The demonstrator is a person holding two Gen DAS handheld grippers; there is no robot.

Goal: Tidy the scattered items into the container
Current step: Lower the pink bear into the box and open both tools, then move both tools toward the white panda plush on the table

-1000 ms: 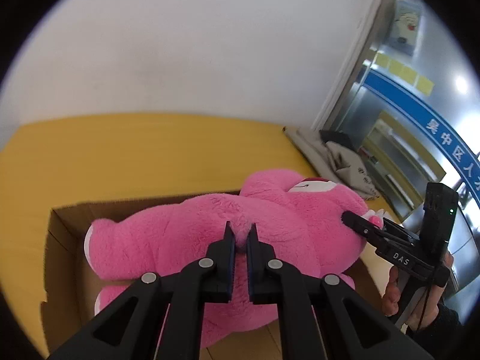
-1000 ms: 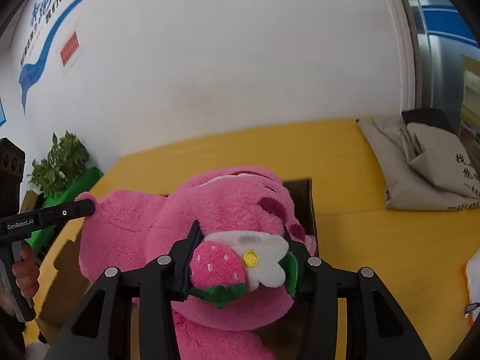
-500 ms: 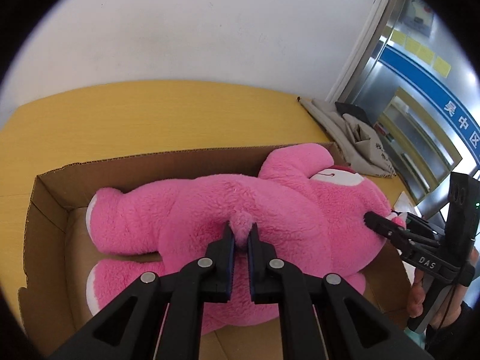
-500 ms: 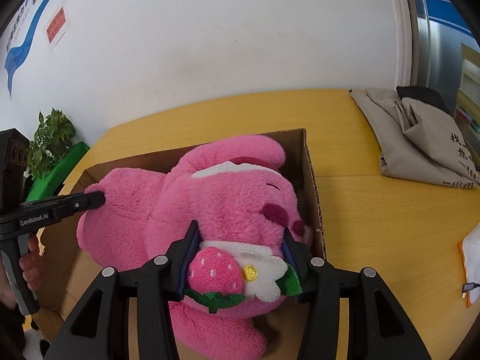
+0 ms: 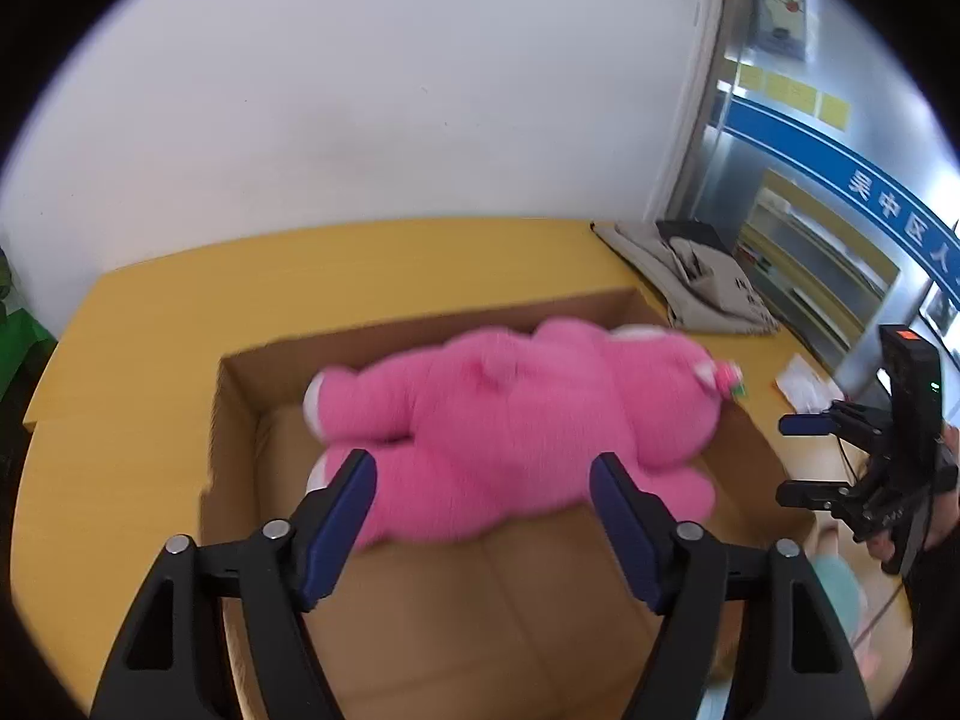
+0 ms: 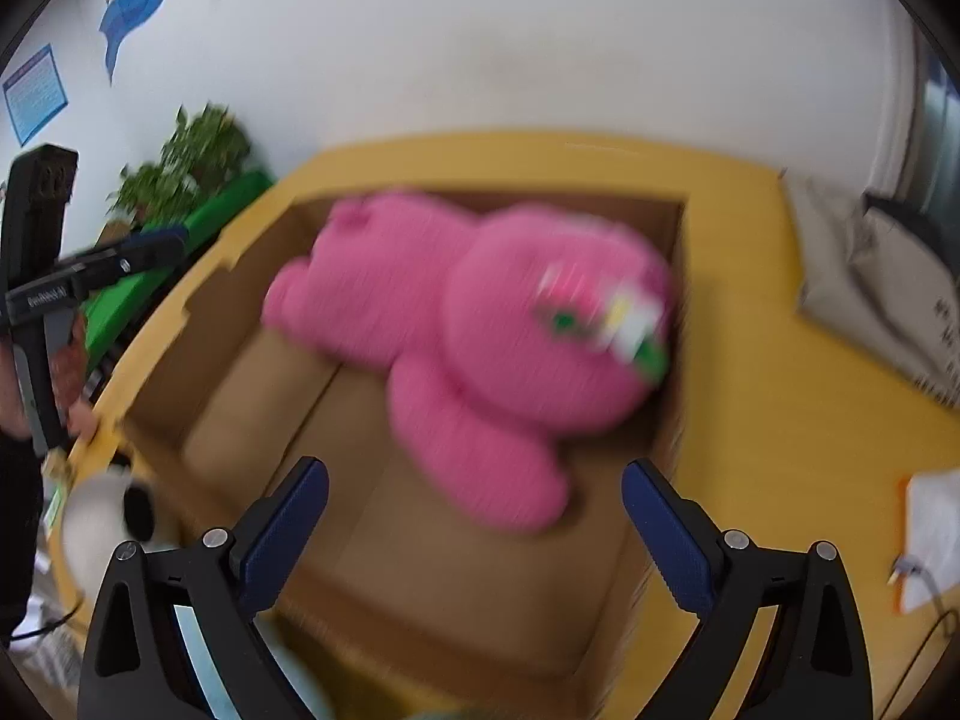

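Table (image 5: pixel 180 312): yellow top, set against a white wall; carries the box and everything else listed.

Cardboard box (image 5: pixel 240 420): brown, open-topped, flaps down along the walls; bare brown floor on the near side in both views (image 6: pixel 420 570).

Pink plush bear (image 5: pixel 510 420): lies on its side inside the cardboard box, along the far wall, blurred in both views. Bright pink fur, pale soles on the feet at the left end, head at the right end close against the box's right wall (image 6: pixel 480 324). A white flower and green leaf trim sit on the head; finer detail is smeared.

Folded grey cloth (image 5: pixel 696 282): on the table beyond the box's right end, apart from it.

Left gripper (image 5: pixel 483 516): fingers spread wide, blue pads facing in, nothing between them; hangs above the near part of the box, clear of the bear.

Right gripper (image 6: pixel 474 528): fingers likewise spread wide and empty, above the near edge of the box, not touching the bear.

Potted plant (image 6: pixel 180 168): green leaves, beside the table's far left corner.

White paper (image 6: pixel 933 534): on the table right of the box.
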